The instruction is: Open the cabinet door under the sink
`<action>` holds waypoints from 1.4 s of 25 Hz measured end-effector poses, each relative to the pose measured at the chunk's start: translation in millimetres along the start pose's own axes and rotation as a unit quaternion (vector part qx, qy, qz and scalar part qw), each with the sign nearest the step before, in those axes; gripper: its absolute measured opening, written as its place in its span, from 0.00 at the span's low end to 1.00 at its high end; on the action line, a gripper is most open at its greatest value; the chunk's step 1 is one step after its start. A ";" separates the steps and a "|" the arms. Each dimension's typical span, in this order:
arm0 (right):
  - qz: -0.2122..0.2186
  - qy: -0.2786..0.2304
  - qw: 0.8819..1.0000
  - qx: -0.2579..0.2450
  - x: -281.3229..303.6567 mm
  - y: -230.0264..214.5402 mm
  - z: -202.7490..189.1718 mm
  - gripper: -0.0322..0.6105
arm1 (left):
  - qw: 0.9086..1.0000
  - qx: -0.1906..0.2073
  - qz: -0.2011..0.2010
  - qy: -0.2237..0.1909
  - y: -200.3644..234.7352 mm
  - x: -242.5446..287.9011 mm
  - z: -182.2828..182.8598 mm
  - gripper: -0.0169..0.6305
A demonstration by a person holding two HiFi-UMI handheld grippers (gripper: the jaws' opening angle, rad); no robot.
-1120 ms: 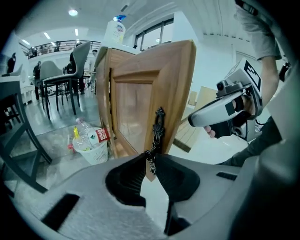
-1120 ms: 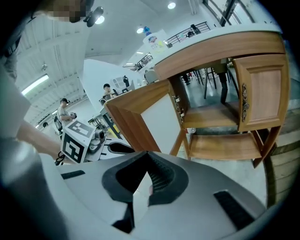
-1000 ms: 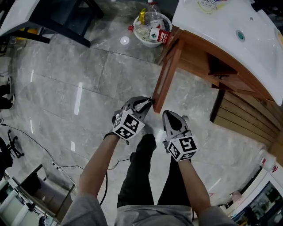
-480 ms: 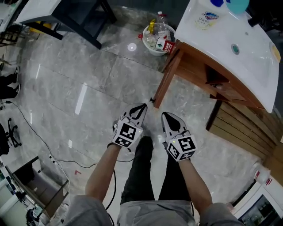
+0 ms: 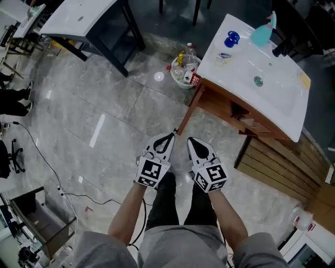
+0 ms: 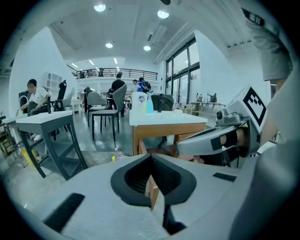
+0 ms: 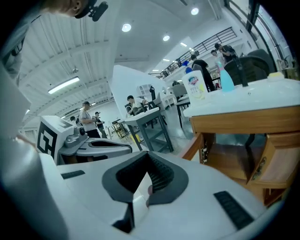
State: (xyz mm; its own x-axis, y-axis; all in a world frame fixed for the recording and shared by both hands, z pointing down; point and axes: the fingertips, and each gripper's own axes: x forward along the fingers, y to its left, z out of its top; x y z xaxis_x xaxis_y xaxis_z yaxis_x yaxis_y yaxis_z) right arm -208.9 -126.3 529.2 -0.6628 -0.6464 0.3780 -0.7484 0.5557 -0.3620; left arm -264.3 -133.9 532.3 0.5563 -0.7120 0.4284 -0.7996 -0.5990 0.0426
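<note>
The left gripper and right gripper hang side by side above the tiled floor. Each has its jaws pressed together with nothing between them. Under the white sink, the wooden cabinet door stands swung open, with neither gripper on it.

Most of cabinet interior hidden under sink top. Contents of bin too small to identify. Label on bottle unreadable.

Ceiling lamps bright; floor glare; gripper views fisheye-warped, edges possibly blurred.
</note>
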 end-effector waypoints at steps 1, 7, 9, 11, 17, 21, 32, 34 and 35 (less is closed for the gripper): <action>0.003 -0.006 1.000 -0.007 -4.3 3.7 12.7 0.06 | 1.000 -0.006 0.007 -0.009 -0.9 -5.3 14.2 0.04; 0.024 -0.044 0.998 -0.046 -37.1 28.9 77.4 0.06 | 0.997 -0.019 0.049 -0.057 -7.7 -38.3 91.5 0.04; 0.031 -0.056 0.996 -0.054 -48.2 35.4 97.1 0.06 | 0.996 -0.016 0.058 -0.068 -10.4 -47.8 111.8 0.04; 0.036 -0.069 0.995 -0.059 -58.2 40.1 115.4 0.06 | 0.995 -0.015 0.066 -0.080 -13.8 -56.7 129.8 0.04; 0.050 -0.108 0.989 -0.083 -85.7 52.0 165.2 0.06 | 0.990 -0.012 0.081 -0.111 -30.6 -76.9 178.2 0.04; 0.056 -0.127 0.985 -0.101 -102.2 57.9 190.8 0.06 | 0.987 0.001 0.086 -0.134 -41.0 -87.8 212.4 0.04; 0.040 -0.185 0.975 -0.118 -142.7 70.3 239.5 0.06 | 0.979 0.027 0.079 -0.185 -64.3 -114.8 270.7 0.04; 0.037 -0.194 0.973 -0.120 -146.7 68.8 246.8 0.06 | 0.979 0.031 0.076 -0.188 -66.8 -114.8 275.9 0.04; 0.036 -0.197 0.972 -0.121 -148.5 67.9 249.2 0.06 | 0.979 0.033 0.075 -0.189 -67.7 -114.6 277.2 0.04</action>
State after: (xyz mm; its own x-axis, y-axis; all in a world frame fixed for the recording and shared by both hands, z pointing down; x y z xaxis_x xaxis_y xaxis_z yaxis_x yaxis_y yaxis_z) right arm -155.3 -122.8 236.1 -0.6885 -0.7251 -0.0137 -0.7160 0.6826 -0.1464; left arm -211.2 -113.3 230.1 0.4877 -0.8709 0.0598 -0.8693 -0.4908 -0.0580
